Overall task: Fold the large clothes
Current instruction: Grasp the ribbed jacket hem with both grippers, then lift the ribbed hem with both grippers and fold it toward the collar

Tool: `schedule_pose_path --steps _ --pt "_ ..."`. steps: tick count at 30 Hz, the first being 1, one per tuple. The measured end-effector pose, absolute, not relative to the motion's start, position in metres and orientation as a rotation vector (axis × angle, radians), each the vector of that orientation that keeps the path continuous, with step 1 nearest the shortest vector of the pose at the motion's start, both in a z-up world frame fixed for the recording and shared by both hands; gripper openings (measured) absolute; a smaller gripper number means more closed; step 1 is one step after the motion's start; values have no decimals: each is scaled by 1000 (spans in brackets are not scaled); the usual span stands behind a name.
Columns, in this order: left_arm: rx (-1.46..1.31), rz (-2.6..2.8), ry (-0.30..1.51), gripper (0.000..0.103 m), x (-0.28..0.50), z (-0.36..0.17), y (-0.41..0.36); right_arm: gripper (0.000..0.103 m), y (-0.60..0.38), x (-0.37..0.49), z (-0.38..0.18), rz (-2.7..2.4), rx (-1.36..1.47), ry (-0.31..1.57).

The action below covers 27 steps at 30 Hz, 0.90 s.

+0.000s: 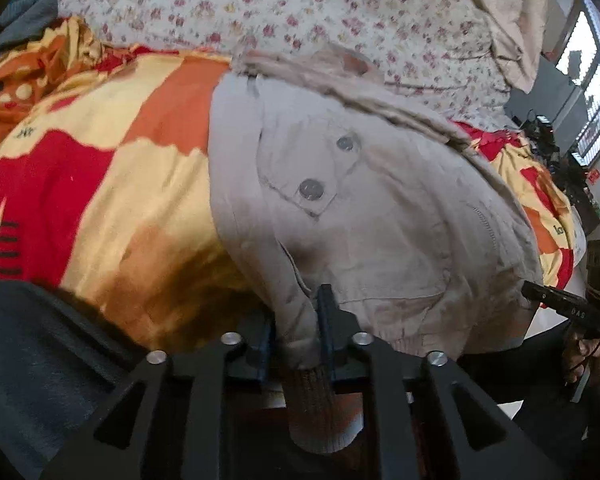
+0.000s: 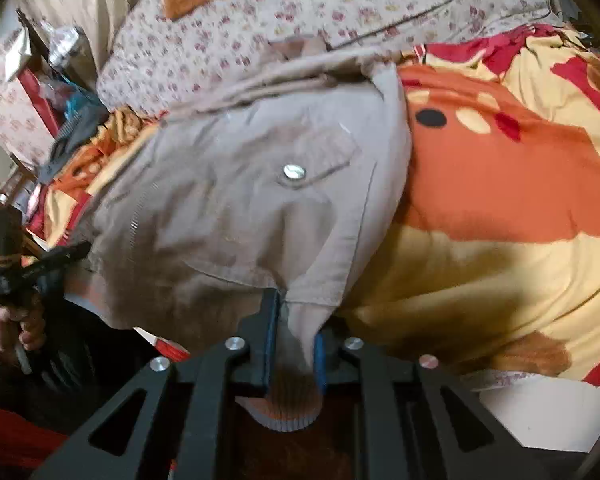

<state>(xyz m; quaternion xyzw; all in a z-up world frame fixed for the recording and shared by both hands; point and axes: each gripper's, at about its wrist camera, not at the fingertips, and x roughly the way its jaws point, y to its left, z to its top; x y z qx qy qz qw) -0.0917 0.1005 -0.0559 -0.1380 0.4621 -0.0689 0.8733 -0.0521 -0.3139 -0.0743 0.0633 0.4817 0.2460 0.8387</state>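
Jacket: a big beige jacket (image 1: 364,208) lies flat on the bed, on top of a red, orange and yellow blanket (image 1: 112,184). Its round snap buttons (image 1: 311,189) face up.
Far side: its collar end points toward a flowery sheet (image 1: 260,4) at the back of the bed.
Near side: the bottom edge hangs close to the person, at the front edge of the bed.
Left tongs: the left tongs (image 1: 296,332) are clenched on the jacket's near left corner. The knit cuff (image 1: 316,400) of a sleeve pokes out below the blue pads.
Right tongs: the right tongs (image 2: 296,344) are clenched on the near right corner. A striped knit cuff (image 2: 288,408) sits between the pads.
Hands: in each view the other hand (image 2: 16,328) can be seen holding its handle off to the side.
Step now: I think this is the grab, just before a fold. Both near corners are caught.
Next move: lift both corners together and carry them over toward the collar. Keep both sides even so the fold comes out straight.
Watch out: the cloth is thick, so a corner could slip out if the squeeze is weak.
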Motion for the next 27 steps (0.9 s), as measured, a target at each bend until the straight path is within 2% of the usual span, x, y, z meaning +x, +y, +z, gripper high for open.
schedule_pose_path --steps 4,5,6,9,12,27 --pt "-298 -149 967 7 -92 -57 100 32 -312 -52 -77 519 123 1030" --pt "-290 -161 950 1 -95 -53 99 26 -312 -53 -75 522 118 1023" --pt "-279 -167 931 0 -98 -49 98 17 -312 -53 -72 527 115 1015" --pt "-265 -183 884 0 -104 -37 97 10 -318 -60 -55 575 144 951" --pt "-279 -212 843 0 -111 -22 103 7 -326 -68 -38 645 202 889" --pt "-281 -434 617 0 -168 79 101 5 -378 -121 53 867 388 564"
